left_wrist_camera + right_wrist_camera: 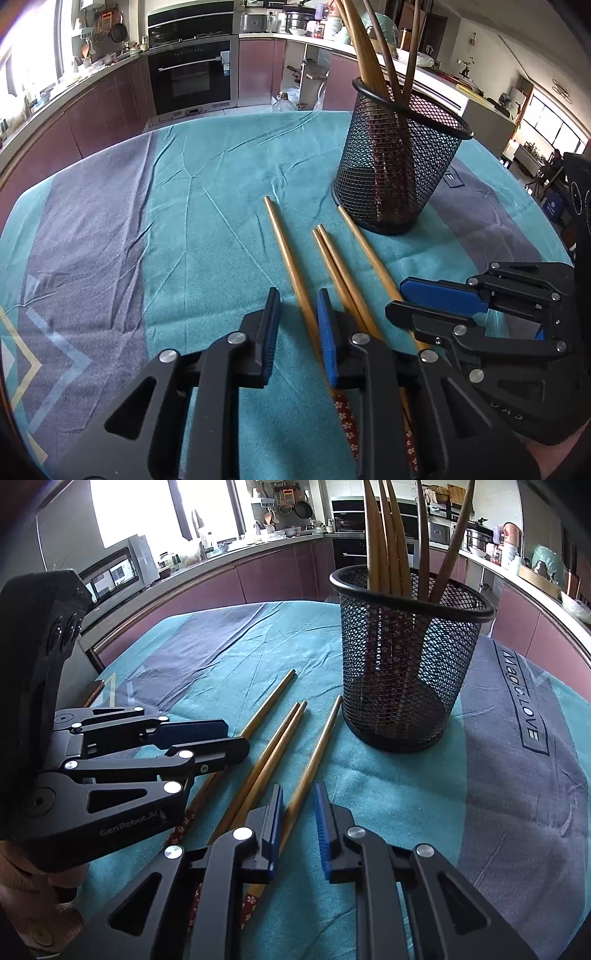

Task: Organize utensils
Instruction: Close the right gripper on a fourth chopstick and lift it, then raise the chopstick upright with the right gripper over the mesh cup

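Several wooden chopsticks (334, 266) with red flowered ends lie side by side on the teal cloth, also in the right wrist view (269, 749). A black mesh holder (397, 162) stands behind them with several chopsticks upright inside; it shows in the right wrist view (406, 657) too. My left gripper (297, 314) is open, low over the cloth, straddling the leftmost chopstick (291, 258). My right gripper (299, 808) is open, straddling the rightmost chopstick (314, 757). Each gripper shows in the other's view: right (402, 295), left (236, 734).
The table carries a teal and grey cloth (147, 221) with "Magic LOVE" lettering (517, 698) at the right. Kitchen counters, an oven (192, 74) and a window lie beyond the table's far edge.
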`<act>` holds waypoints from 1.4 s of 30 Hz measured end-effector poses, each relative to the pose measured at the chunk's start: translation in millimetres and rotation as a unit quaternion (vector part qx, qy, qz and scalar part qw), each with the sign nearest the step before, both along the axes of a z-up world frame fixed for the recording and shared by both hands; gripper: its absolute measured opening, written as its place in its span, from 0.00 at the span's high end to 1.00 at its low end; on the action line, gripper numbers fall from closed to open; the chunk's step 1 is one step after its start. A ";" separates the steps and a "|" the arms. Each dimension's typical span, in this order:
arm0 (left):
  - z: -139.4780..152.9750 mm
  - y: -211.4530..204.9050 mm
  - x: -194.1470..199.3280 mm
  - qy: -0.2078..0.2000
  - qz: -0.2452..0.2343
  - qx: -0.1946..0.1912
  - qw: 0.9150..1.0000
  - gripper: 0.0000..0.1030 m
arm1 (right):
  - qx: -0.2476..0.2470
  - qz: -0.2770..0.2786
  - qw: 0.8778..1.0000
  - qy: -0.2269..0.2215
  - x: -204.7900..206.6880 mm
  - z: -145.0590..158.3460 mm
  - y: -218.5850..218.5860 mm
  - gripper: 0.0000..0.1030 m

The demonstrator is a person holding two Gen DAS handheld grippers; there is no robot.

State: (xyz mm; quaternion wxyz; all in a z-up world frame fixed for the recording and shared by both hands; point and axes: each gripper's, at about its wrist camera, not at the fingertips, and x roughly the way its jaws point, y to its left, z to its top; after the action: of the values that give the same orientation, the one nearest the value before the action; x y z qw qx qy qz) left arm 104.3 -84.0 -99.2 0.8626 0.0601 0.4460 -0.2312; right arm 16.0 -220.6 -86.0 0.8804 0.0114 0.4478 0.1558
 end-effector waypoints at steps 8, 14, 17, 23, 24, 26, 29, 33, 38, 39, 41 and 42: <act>-2.4 -1.8 -6.2 -0.003 0.009 -0.004 1.000 0.90 | 0.002 0.004 1.000 0.008 -0.9 1.7 -6.0 0.93; -3.0 -4.1 -6.0 0.000 0.015 -0.006 1.000 0.91 | -0.020 0.006 1.000 -0.001 2.2 1.4 1.9 0.92; -2.0 -1.9 -6.7 0.001 0.020 -0.010 1.000 0.93 | -0.011 0.004 1.000 0.000 2.1 2.0 -1.7 0.94; 9.5 9.5 -12.6 -0.006 0.023 -0.033 0.999 0.93 | 0.017 0.003 1.000 -0.005 -4.9 9.8 -13.1 0.95; 13.2 12.3 -14.1 -0.009 0.022 -0.039 0.999 0.93 | 0.023 0.003 1.000 -0.007 -6.7 12.2 -15.4 0.95; 20.1 17.1 -16.8 -0.011 0.017 -0.051 0.998 0.93 | 0.038 0.006 0.999 -0.011 -10.4 18.1 -20.1 0.95; 32.8 25.5 -21.0 -0.012 0.007 -0.081 0.997 0.93 | 0.066 0.009 0.998 -0.023 -15.7 29.1 -28.4 0.95; 52.5 34.0 -26.6 -0.022 -0.007 -0.115 0.993 0.93 | 0.090 0.015 0.995 -0.048 -24.3 47.8 -38.0 0.95; 77.7 37.9 -32.3 -0.034 -0.024 -0.152 0.987 0.93 | 0.113 0.011 0.990 -0.081 -30.1 72.0 -51.4 0.95; 81.6 37.9 -32.7 -0.035 -0.028 -0.158 0.986 0.93 | 0.116 0.009 0.989 -0.087 -31.4 75.3 -53.8 0.95; 91.5 39.3 -34.3 -0.039 -0.036 -0.175 0.983 0.93 | 0.120 0.006 0.987 -0.102 -33.5 84.0 -59.4 0.95; 95.5 39.9 -35.6 -0.042 -0.038 -0.181 0.982 0.93 | 0.123 0.005 0.986 -0.110 -34.3 88.5 -62.0 0.95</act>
State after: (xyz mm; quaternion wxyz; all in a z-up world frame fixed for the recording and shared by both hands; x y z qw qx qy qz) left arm 68.8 -44.0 -3.6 0.8676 -0.0701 0.3580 -0.3380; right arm -18.4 -282.6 2.5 0.9153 0.1000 0.3258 0.2147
